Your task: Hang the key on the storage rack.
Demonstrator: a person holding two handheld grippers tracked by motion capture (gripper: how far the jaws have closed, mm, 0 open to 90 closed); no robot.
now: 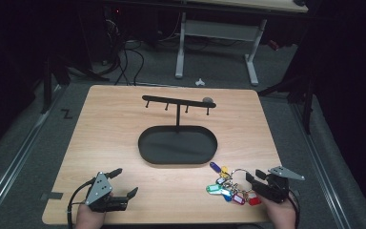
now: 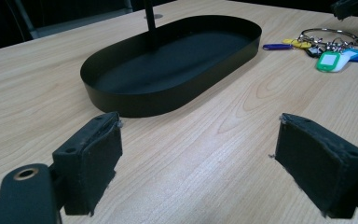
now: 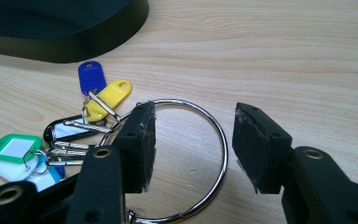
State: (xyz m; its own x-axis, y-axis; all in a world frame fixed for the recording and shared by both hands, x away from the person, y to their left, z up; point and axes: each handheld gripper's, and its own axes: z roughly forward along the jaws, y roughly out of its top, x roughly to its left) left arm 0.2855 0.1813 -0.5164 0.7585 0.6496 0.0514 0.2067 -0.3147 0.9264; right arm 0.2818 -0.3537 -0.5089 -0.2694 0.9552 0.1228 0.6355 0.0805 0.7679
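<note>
A large metal key ring [image 1: 238, 173] with several coloured tags [image 1: 228, 190] lies on the wooden table at the front right. My right gripper [image 1: 253, 177] is right at it, open; in the right gripper view its jaws straddle the ring's right arc [image 3: 222, 140], one pad inside the loop and one outside. The blue tag [image 3: 91, 77], yellow tag [image 3: 109, 95] and green tag [image 3: 14, 147] fan out to the left. My left gripper [image 1: 125, 182] rests open at the front left, holding nothing [image 2: 198, 135], facing the black oval tray [image 2: 168, 100].
The black stand's oval tray [image 1: 145, 152] sits mid-table, with a post and a hook bar [image 1: 178, 101] above it; a small grey thing [image 1: 208, 100] sits at the bar's right end. Beyond the table are white desk legs [image 1: 180, 47] and floor cables [image 1: 124, 62].
</note>
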